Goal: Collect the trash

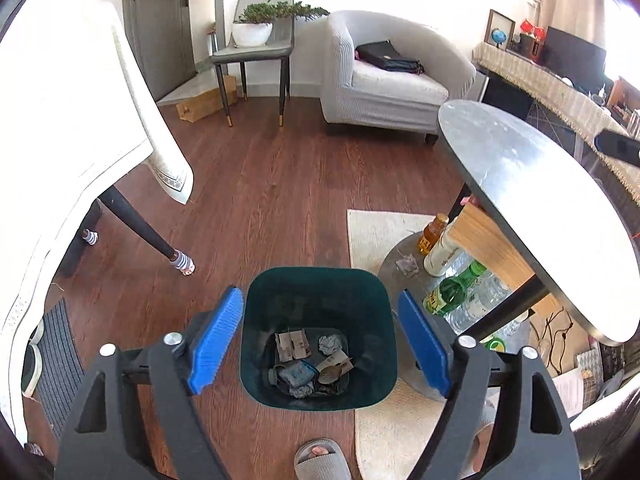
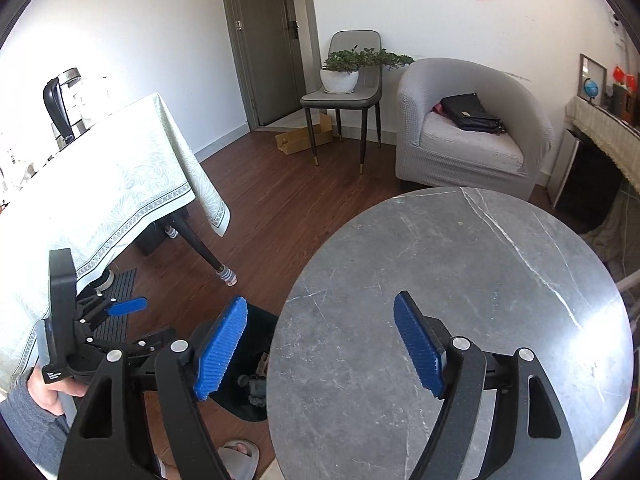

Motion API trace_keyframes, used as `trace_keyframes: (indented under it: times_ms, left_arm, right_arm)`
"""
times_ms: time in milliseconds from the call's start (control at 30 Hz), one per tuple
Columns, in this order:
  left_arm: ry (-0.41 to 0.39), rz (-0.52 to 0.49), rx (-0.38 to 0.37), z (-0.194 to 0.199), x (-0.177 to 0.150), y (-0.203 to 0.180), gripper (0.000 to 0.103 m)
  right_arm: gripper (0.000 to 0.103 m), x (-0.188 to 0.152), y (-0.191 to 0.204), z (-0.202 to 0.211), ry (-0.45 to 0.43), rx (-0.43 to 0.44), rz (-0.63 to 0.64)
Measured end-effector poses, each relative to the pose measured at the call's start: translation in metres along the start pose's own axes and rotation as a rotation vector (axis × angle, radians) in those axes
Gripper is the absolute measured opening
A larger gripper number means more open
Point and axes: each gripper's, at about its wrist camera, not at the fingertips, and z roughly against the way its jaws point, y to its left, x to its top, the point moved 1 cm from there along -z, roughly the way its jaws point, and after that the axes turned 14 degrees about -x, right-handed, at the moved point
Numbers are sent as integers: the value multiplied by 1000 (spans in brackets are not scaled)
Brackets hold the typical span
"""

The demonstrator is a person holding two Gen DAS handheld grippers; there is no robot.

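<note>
left gripper [image 1: 320, 344] wide, empty, hanging over the dark green bin [image 1: 256, 320] on the floor; crumpled paper and scraps [image 1: 310, 362] lie in its bottom. right gripper [image 2: 320, 348] wide, empty, above the round grey table [image 2: 460, 280], bin [image 2: 240, 400] just left of it.

A dark green, square-mouthed plastic waste bin [image 1: 318, 336] with rounded corners stands upright on the brown wood floor, its right side just at the edge of a cream rug and close beside the round grey marble-topped table. Its opening faces up and it is only shallowly filled. On its bottom lie a flattened piece of brown printed cardboard [image 1: 292, 346], a crumpled grey paper ball [image 1: 330, 344], a crushed blue-grey wrapper [image 1: 296, 374] and a tan paper scrap [image 1: 335, 365], all heaped loosely together. From the right wrist view only the bin's left part [image 2: 256, 364] shows beside the tabletop's rim.
</note>
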Motion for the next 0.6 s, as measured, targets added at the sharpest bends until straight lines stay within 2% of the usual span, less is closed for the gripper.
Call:
trace_keyframes:
  times_ms: [67,167,300,433,600]
  left_arm:
    - [-31,16,1,11,-4,-2,93]
    - [-46,15,10,25,-11,-9,93]
    - [-92,10,105,54,-14,-16,93]
    - [-140,28,94,89,-12,-22,94]
    - [-199,-17,95,124,-5,-39,96]
  right_arm:
    - [85,-8,-13,6,-11,-24,-17]
    - [90,-22,-35,17,-24,-59,-58]
    - [95,-42,-63,36,-55,-112,-116]
    - [98,-63,-86,59,-86,-157,-146]
    - [99,-77,-109,98,-122,-188,-144]
